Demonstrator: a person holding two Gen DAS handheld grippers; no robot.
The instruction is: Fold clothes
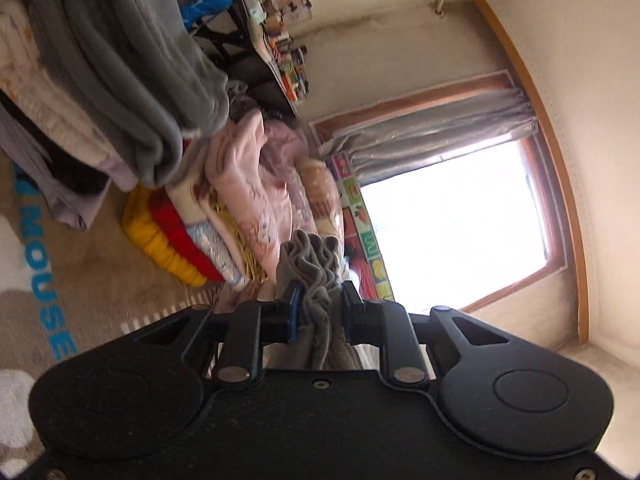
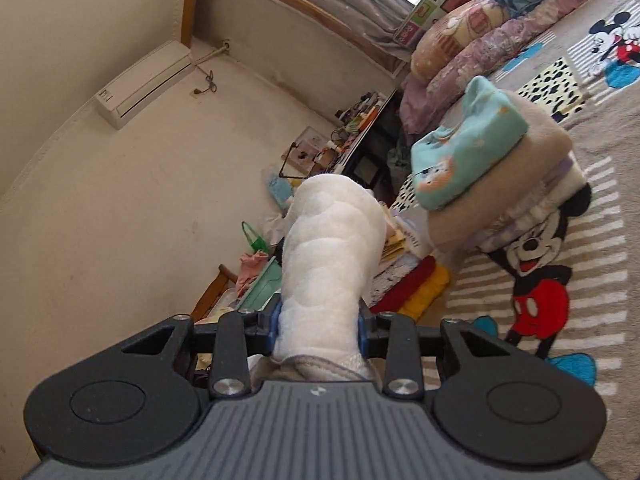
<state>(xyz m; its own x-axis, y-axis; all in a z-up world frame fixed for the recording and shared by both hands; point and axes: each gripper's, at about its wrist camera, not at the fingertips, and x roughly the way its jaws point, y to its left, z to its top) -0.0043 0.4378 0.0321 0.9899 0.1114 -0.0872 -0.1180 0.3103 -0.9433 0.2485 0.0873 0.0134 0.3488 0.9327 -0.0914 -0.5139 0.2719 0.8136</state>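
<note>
Left gripper (image 1: pixel 320 304) pinching bunched grey cloth (image 1: pixel 310 258). Right gripper (image 2: pixel 318 326) pinching white fleece (image 2: pixel 330 248), rising toward 12 o'clock. One folded stack (image 2: pixel 500 184) on rug (image 2: pixel 600 280) at 2 o'clock, teal garment (image 2: pixel 466 148) on top.

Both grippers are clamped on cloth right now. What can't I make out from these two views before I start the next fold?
- Left wrist view: the grey cloth bunches between the fingers; the rest drops behind the left gripper.
- Right wrist view: the white fleece blocks what lies ahead of the right gripper; its lower part is hidden.
- Whether both hold one garment: cannot tell.
- Shelf items: too small.
</note>
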